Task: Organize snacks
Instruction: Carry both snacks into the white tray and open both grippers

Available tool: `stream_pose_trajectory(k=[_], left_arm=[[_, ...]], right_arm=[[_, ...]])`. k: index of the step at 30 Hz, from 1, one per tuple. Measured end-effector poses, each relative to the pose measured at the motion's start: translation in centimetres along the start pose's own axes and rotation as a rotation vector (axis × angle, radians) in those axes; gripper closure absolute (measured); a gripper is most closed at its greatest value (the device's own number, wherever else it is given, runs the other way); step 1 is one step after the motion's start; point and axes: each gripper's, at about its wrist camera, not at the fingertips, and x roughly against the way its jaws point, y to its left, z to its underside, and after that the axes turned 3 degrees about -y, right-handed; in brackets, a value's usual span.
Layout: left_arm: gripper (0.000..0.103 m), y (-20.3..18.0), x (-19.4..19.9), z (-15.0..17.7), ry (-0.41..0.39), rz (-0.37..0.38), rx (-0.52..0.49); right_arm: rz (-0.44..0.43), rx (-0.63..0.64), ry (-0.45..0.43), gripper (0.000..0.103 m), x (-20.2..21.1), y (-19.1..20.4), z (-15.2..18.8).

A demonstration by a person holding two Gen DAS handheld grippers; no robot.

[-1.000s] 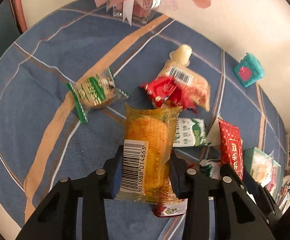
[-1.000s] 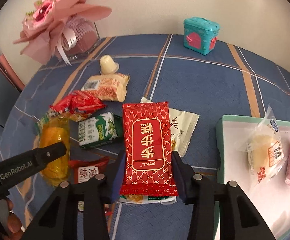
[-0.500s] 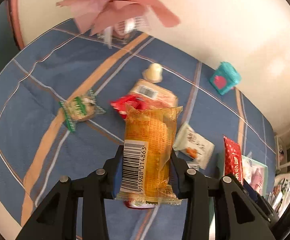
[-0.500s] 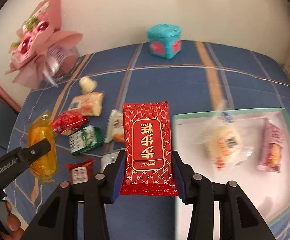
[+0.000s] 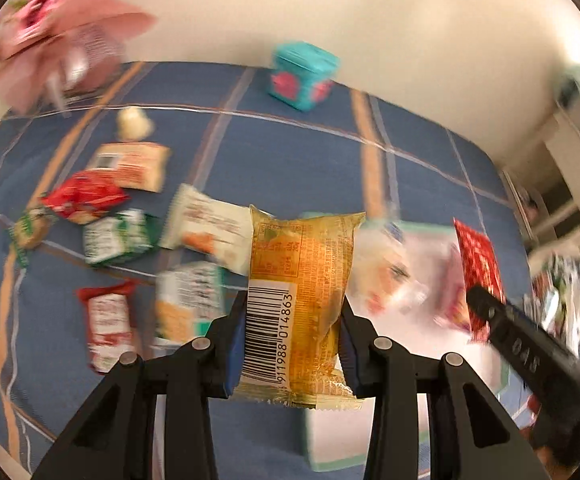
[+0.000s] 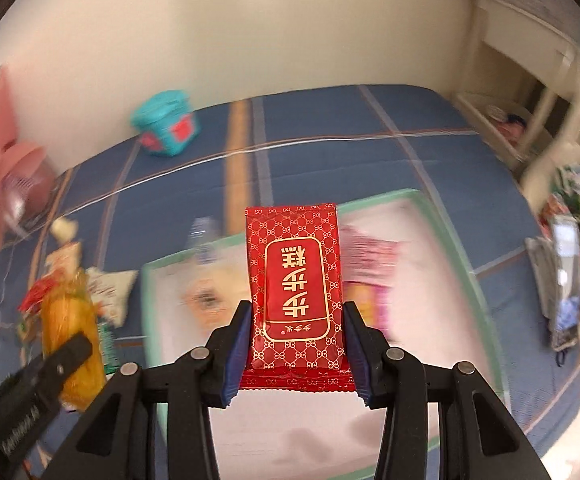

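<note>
My left gripper point(image 5: 290, 344) is shut on an orange snack packet point(image 5: 302, 300) with a barcode, held above the table. My right gripper point(image 6: 296, 344) is shut on a red snack packet point(image 6: 294, 280) with gold lettering, held over the green-rimmed white tray point(image 6: 442, 232). The tray holds a pale round snack point(image 6: 205, 300) and a pink packet point(image 6: 370, 256). In the left wrist view the tray point(image 5: 330, 460) lies below and right of my packet, with the right gripper's red packet point(image 5: 480, 264) at its right. Several loose snacks point(image 5: 117, 236) lie on the blue cloth at left.
A teal toy box point(image 5: 302, 76) stands at the back of the table near the wall. A pink bouquet point(image 5: 57, 28) stands at the back left. White furniture and clutter point(image 6: 570, 240) sit past the table's right edge. The views are motion-blurred.
Both grippers have swung right with their packets. The tray has come under the right gripper, and the loose snacks have slid to the left in both views.
</note>
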Motion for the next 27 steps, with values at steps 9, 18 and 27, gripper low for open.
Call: stream_pose_trajectory(k=[9, 18, 27], left_arm=[[0.062, -4.4, -4.8, 2.3, 0.119, 0.034, -0.104], [0.062, -4.4, -6.8, 2.3, 0.115, 0.024, -0.11], [0.061, -2.4, -7.7, 1.1, 0.075, 0.0, -0.101]], right_arm=[[0.092, -0.094, 0.041, 0.056, -2.8, -6.1, 0.3], [0.113, -0.129, 0.078, 0.056, -4.8, -7.3, 1.3], [0.085, -0.132, 0.099, 0.056, -5.2, -7.3, 1.7]])
